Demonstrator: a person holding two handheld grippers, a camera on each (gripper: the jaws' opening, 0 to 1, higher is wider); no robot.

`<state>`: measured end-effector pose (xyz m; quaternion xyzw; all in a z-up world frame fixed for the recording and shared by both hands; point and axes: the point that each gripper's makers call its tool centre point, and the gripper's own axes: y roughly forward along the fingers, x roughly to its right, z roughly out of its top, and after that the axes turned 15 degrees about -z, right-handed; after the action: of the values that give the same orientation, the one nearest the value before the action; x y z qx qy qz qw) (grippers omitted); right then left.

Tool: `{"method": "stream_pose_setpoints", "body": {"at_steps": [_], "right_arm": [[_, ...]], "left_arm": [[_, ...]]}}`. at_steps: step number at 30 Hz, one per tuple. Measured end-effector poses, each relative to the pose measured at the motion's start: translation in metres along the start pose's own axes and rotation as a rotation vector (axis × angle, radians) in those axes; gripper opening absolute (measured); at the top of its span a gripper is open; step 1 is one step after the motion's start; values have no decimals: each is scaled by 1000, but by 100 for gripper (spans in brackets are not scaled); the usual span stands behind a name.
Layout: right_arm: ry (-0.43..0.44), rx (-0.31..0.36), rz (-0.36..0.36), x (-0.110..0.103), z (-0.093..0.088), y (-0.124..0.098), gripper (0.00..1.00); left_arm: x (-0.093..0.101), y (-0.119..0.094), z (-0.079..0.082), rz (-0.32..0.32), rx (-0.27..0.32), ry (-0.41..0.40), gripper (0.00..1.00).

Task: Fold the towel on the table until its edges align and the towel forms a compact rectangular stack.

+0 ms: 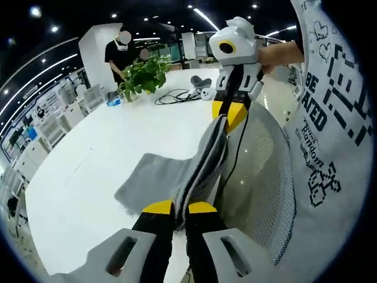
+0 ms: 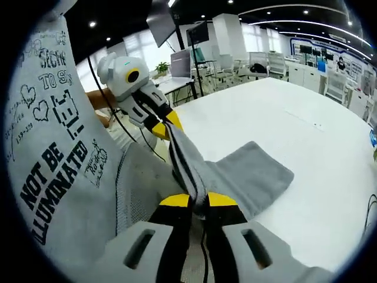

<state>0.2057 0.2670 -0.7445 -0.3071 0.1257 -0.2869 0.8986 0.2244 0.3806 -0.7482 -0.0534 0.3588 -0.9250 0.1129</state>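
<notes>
A grey towel point(image 1: 159, 177) lies partly on the white table point(image 1: 100, 147), its near edge lifted and stretched taut between the two grippers. My left gripper point(image 1: 180, 207) is shut on one end of that edge. The right gripper point(image 1: 228, 112) enters from the upper right and pinches the other end. In the right gripper view the towel point(image 2: 253, 171) spreads over the table point(image 2: 306, 135); my right gripper point(image 2: 199, 200) is shut on the edge, and the left gripper point(image 2: 165, 127) holds the far end.
A potted plant point(image 1: 141, 76), a black cable point(image 1: 177, 95) and a grey device point(image 1: 201, 82) sit at the table's far side, where a person stands. A mesh chair back point(image 1: 265, 177) and a printed shirt point(image 1: 330, 118) are close on the near side.
</notes>
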Motion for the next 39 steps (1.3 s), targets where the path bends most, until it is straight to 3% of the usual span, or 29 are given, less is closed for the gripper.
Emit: {"method": "stream_pose_setpoints", "body": {"at_steps": [12,18,23,30,39], "right_arm": [[69,40,-36,28,28,11,6],[89,44,-55,51,36,24,7],[162,31,-63,72,40,38,7],[264,-1,-49,90,38,56,7],[398,-66,-39,121,22,89,7]], "left_arm": [[-37,4,10,30,33,9,6],[-58,14,9,7,34,-4,6],[-77,25,5,-8,41,-25,6],[-100,40,-4,-47,54,-83,7],[-125,67,-20,-89,40,-142,7]]}}
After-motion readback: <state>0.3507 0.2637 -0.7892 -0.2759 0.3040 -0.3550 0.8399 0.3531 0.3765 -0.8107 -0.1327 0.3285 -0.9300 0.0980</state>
